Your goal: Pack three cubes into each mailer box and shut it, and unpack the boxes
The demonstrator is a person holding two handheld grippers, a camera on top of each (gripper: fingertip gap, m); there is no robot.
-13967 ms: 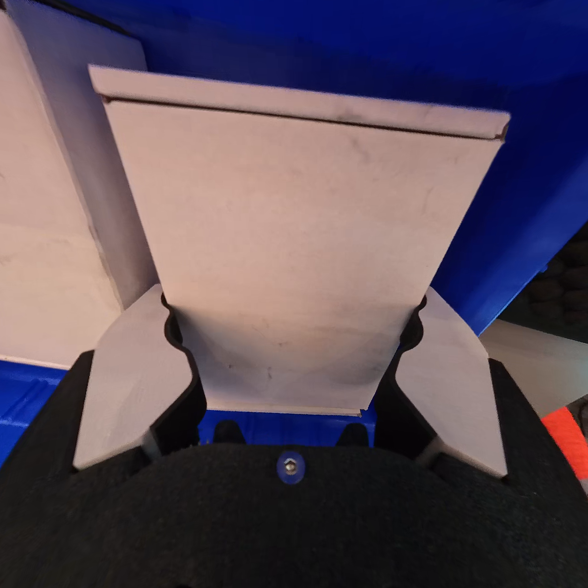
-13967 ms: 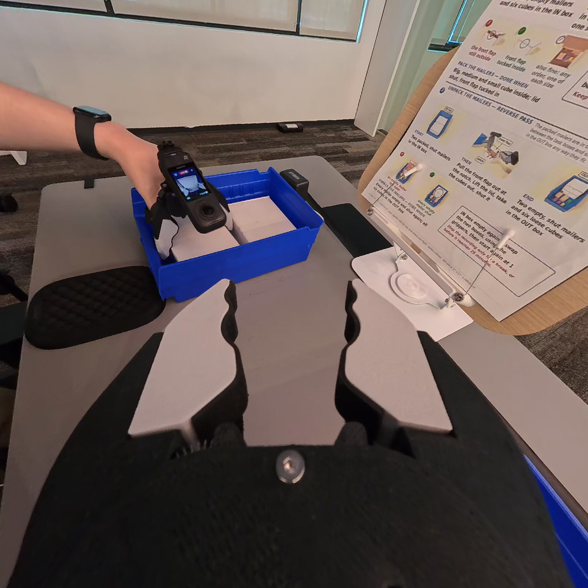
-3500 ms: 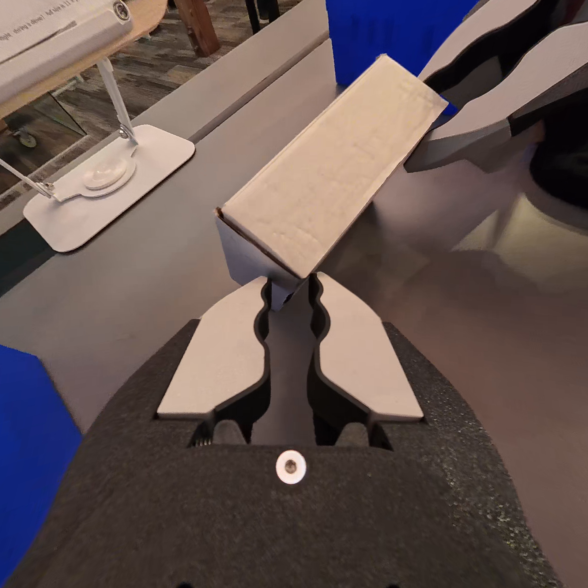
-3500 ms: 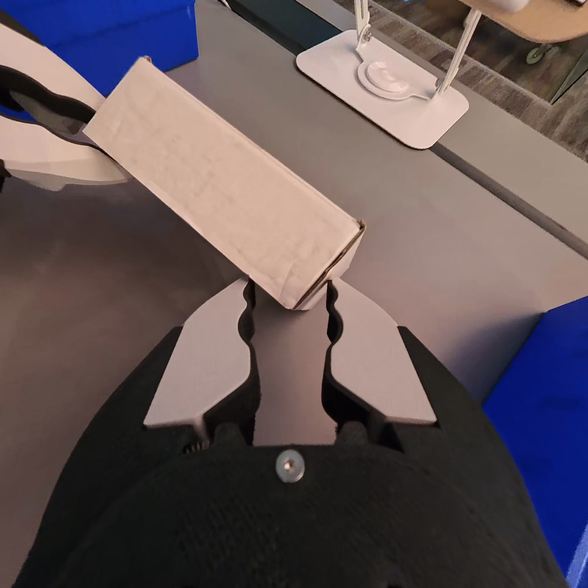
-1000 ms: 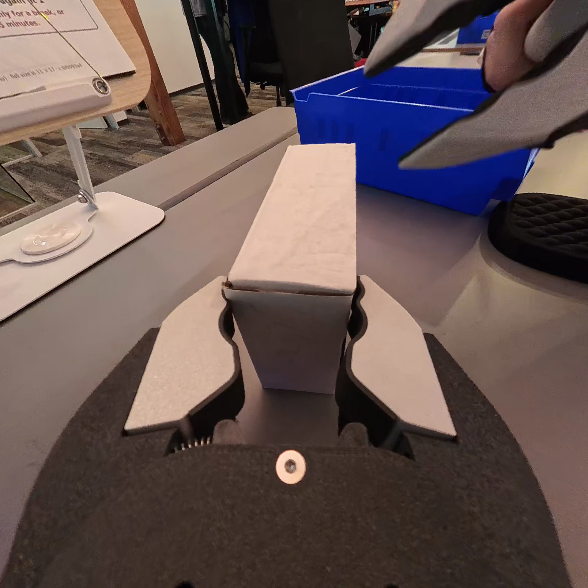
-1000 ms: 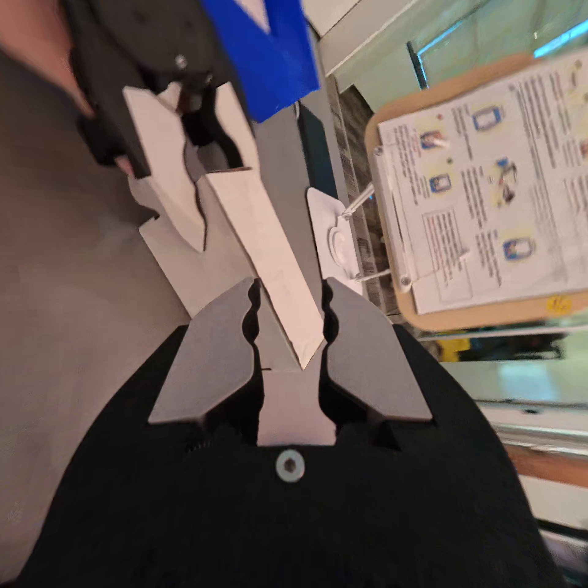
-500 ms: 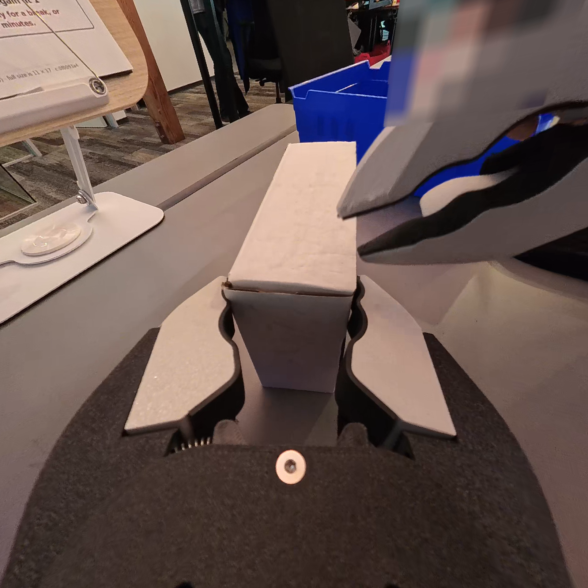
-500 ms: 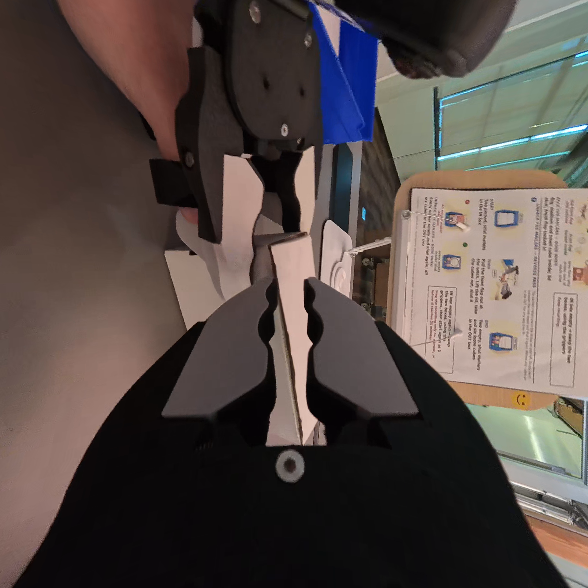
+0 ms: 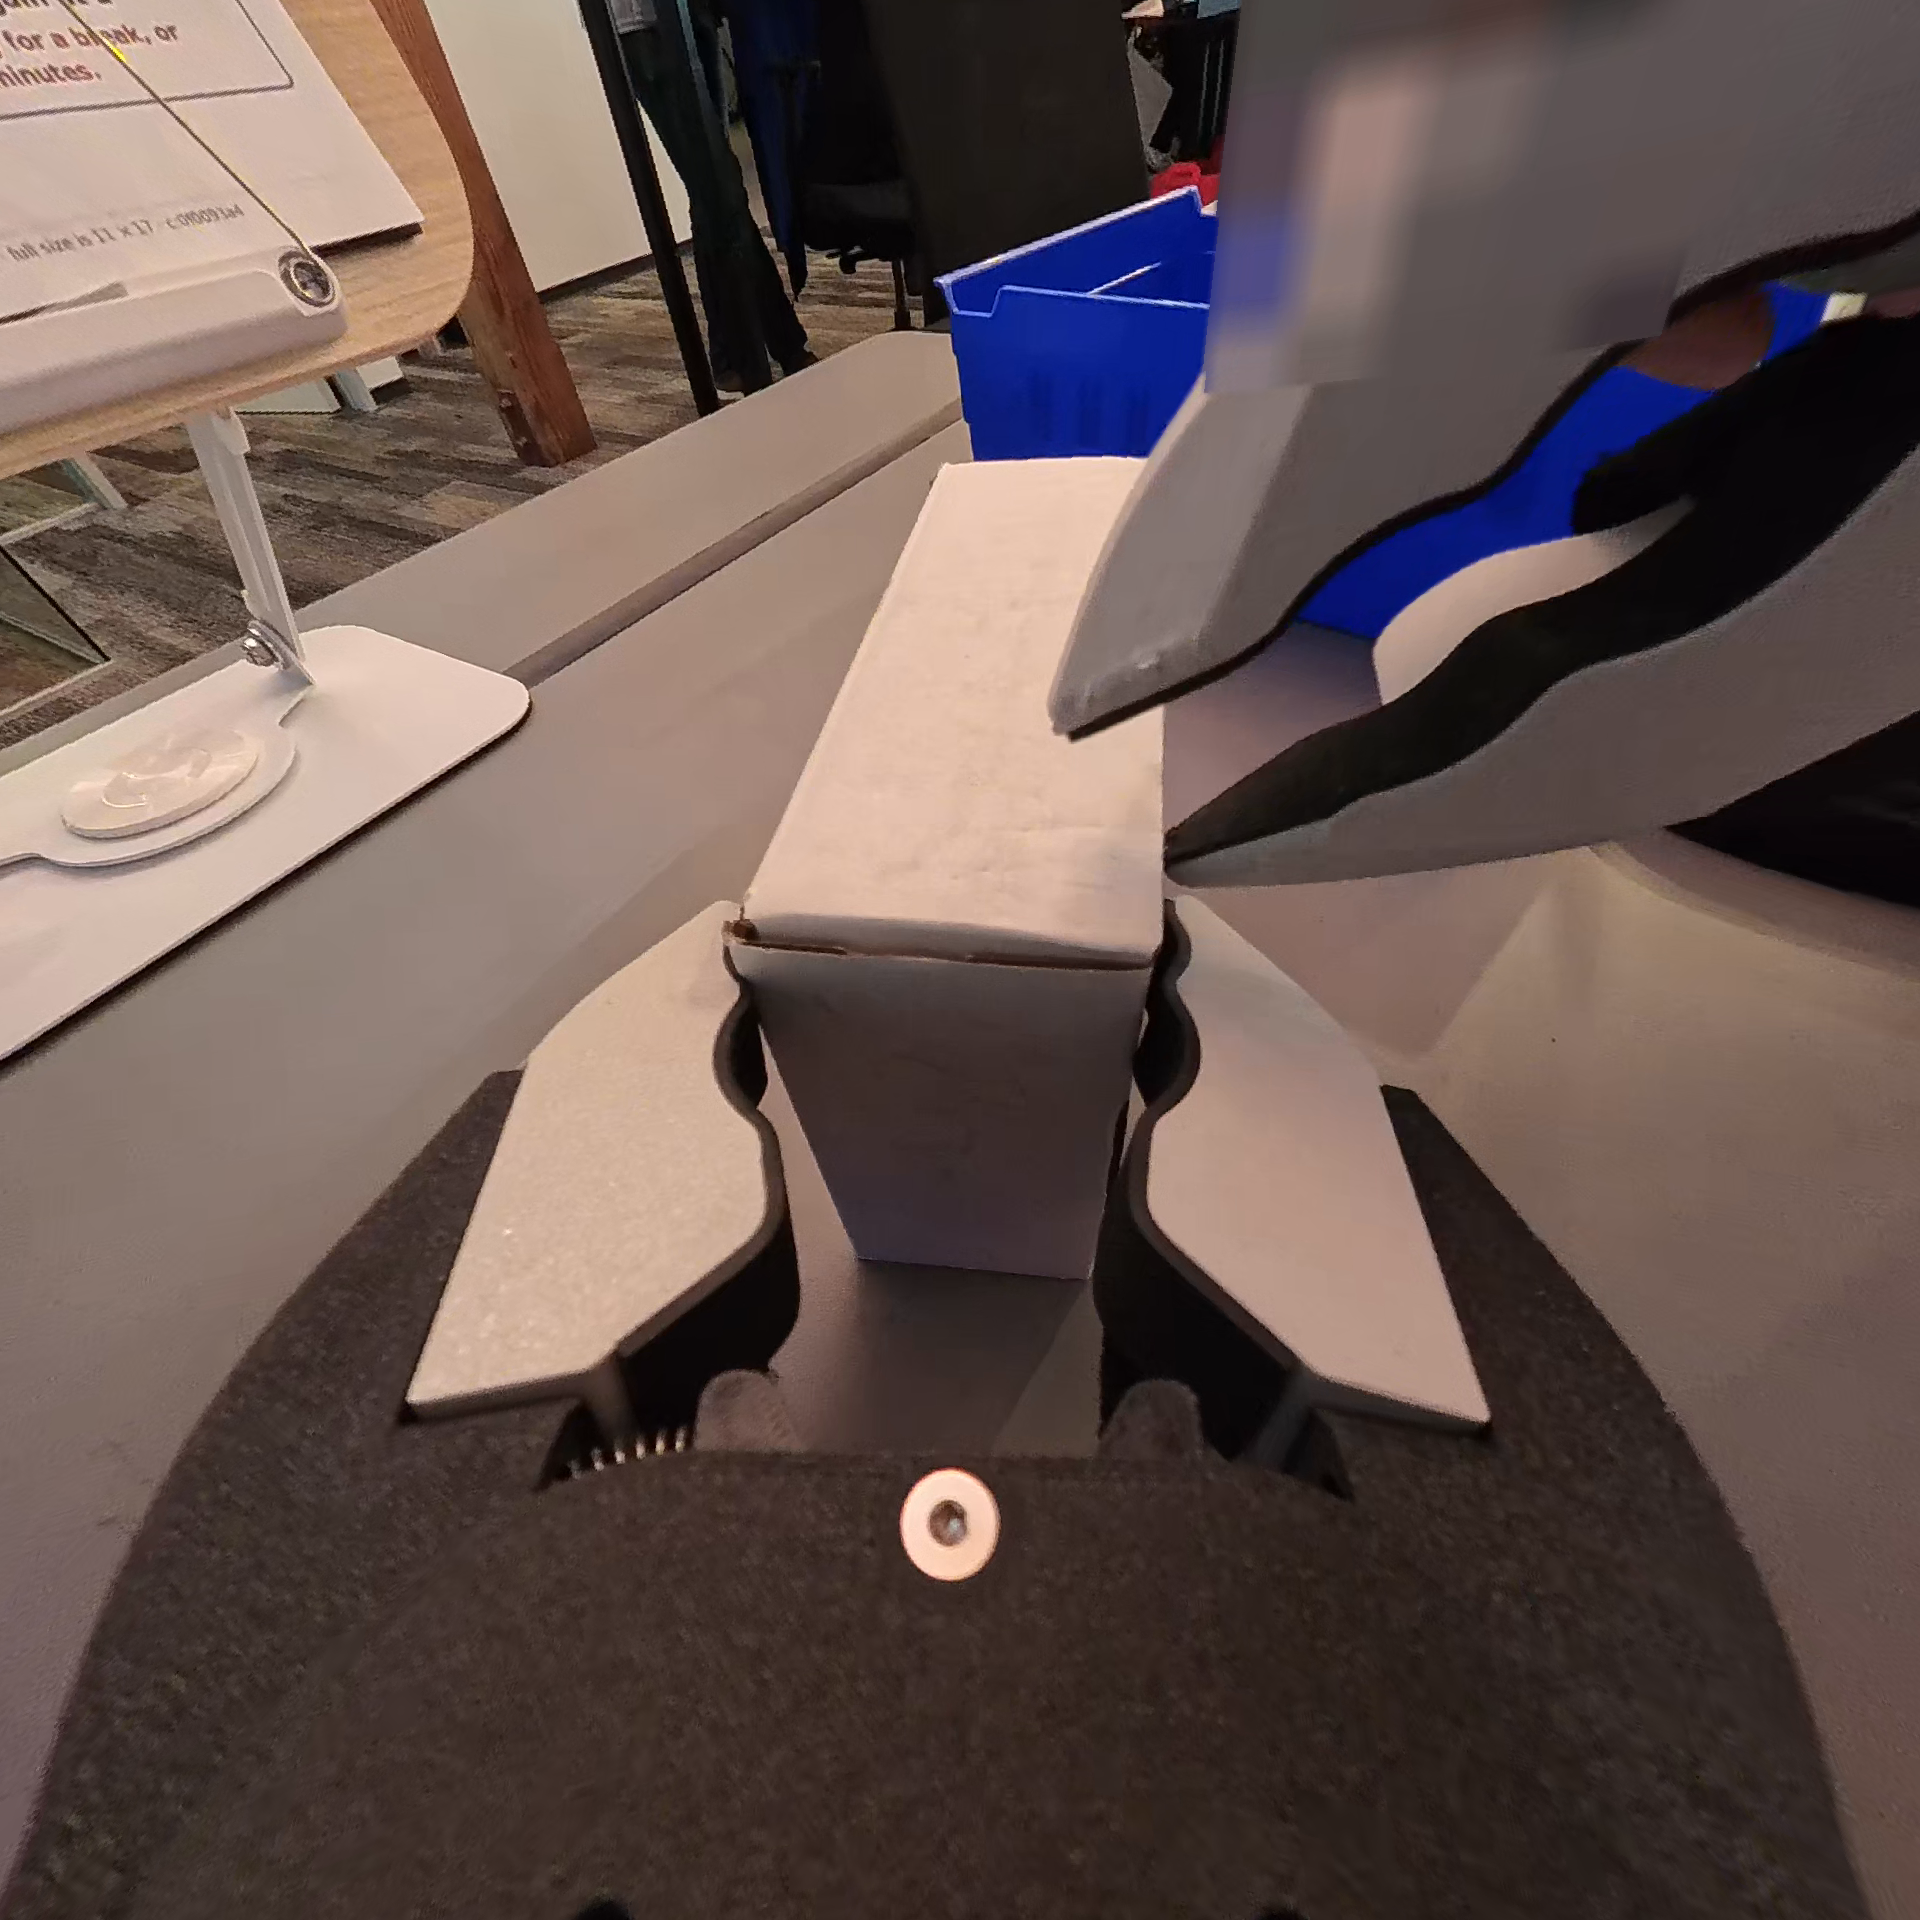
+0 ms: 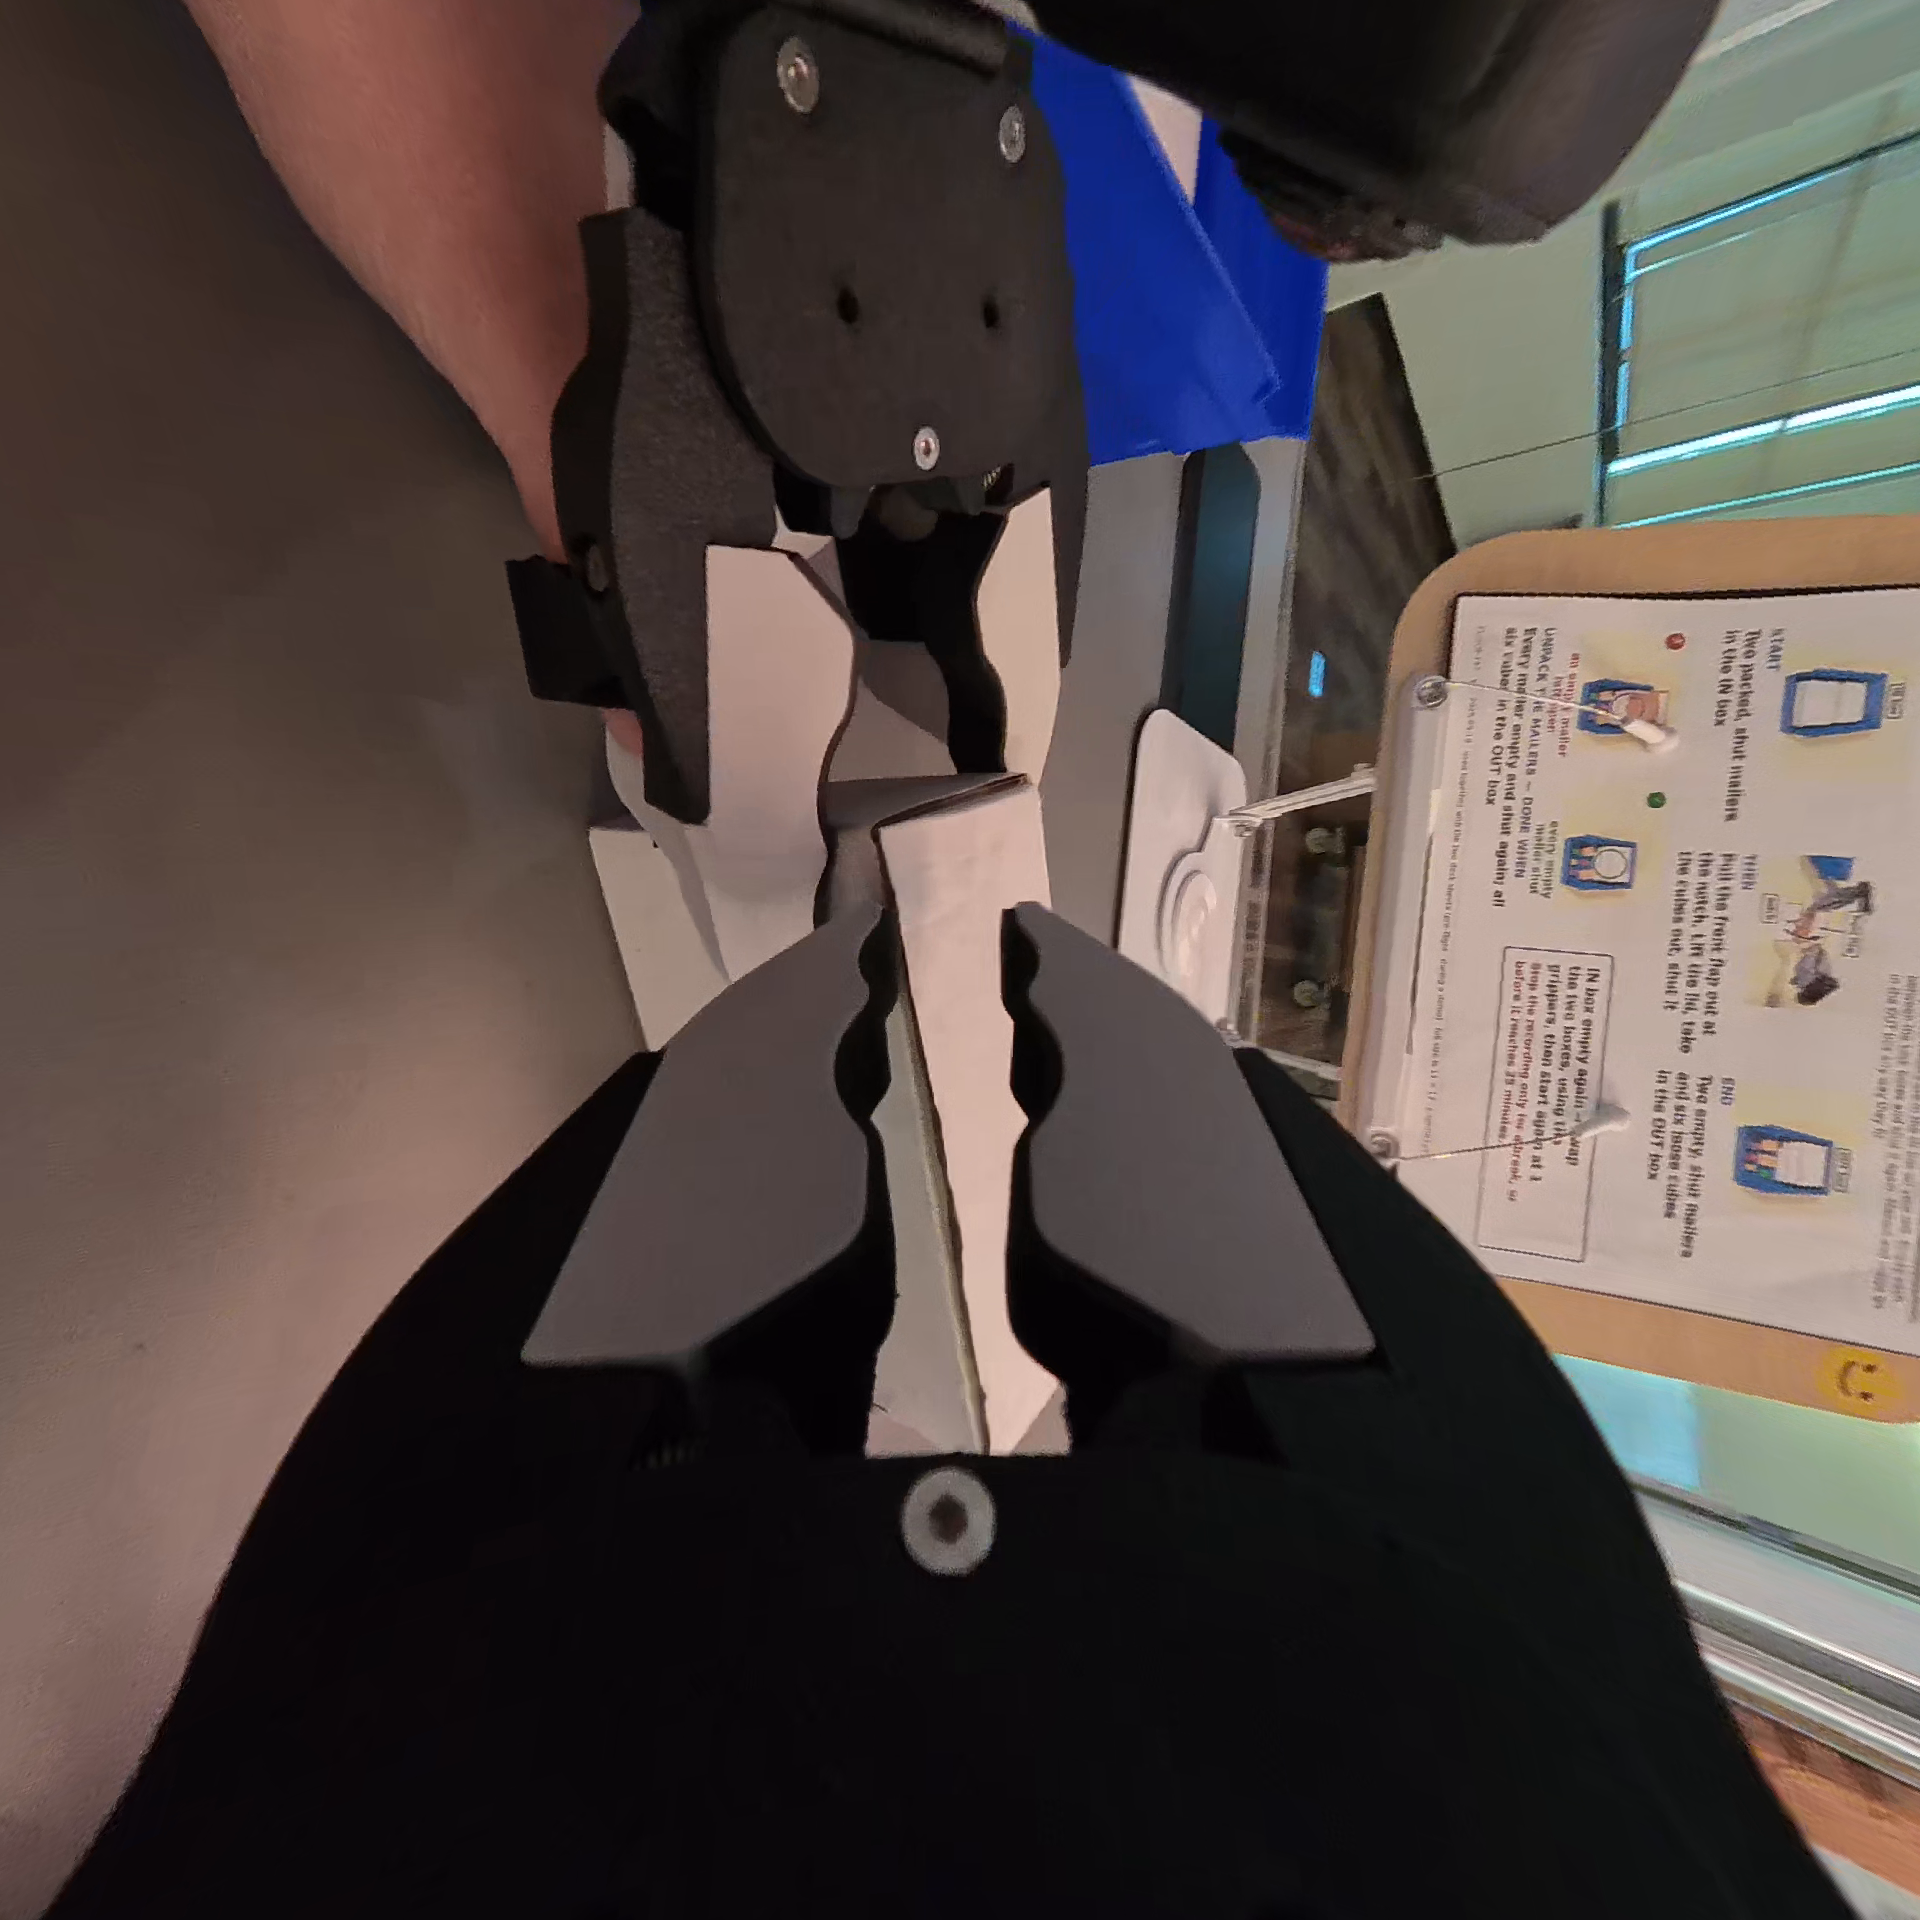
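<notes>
Two grippers worked one white matte cardboard mailer box [image 9: 961, 727], standing on its narrow side on the smooth grey table [image 9: 260, 1039]. My left gripper [image 9: 945, 935] clamped its end; my right gripper [image 10: 940, 935] straddled the flap edge, narrow. Risk I judged: thin card creasing, box tipping.

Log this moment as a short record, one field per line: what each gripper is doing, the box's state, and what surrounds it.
left gripper: shut on the end of the white mailer box, which stands on the grey table
right gripper: fingers on both sides of the box's upper edge from the side, apparently open
mailer box: closed, no cubes in view
behind box: blue bin
to one side: instruction sheet on a white stand
</notes>
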